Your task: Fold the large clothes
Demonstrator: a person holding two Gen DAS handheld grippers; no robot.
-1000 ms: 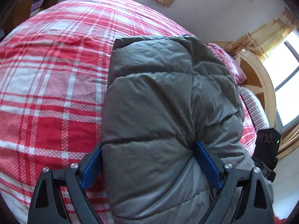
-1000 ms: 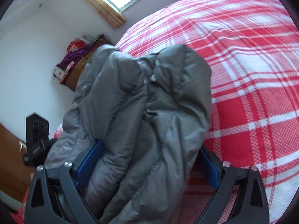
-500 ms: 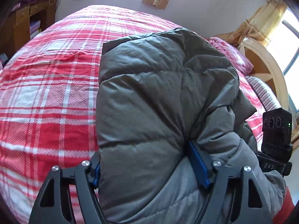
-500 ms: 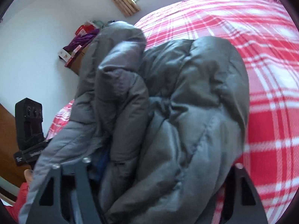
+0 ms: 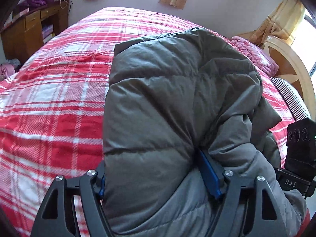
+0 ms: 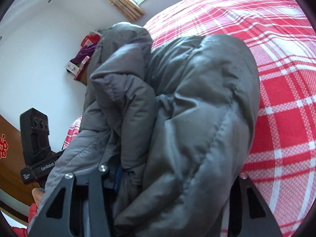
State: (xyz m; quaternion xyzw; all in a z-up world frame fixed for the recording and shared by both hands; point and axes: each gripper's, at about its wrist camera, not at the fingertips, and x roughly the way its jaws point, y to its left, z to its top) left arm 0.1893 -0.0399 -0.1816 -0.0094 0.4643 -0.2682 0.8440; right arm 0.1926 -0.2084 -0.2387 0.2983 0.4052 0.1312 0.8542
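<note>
A bulky grey padded jacket (image 5: 177, 106) is bundled up and held off the red plaid bed (image 5: 59, 90). My left gripper (image 5: 156, 177) is shut on one side of the bundle; its blue pads (image 5: 207, 169) press into the padding. My right gripper (image 6: 173, 175) is shut on the other side of the jacket (image 6: 197, 108), whose folds cover most of its fingers. Each gripper shows at the edge of the other's view: the right one in the left wrist view (image 5: 298, 150), the left one in the right wrist view (image 6: 36, 142).
The red and white plaid bed (image 6: 286, 79) spreads beyond the jacket. A wooden desk (image 5: 29, 31) stands at the far left. A curved wooden headboard (image 5: 292, 65) with pink bedding (image 5: 254, 53) is at the right. Windows with curtains line the far wall.
Both grippers have closed in on the jacket and lifted it. The bundle has risen off the bed and fills more of both views.
</note>
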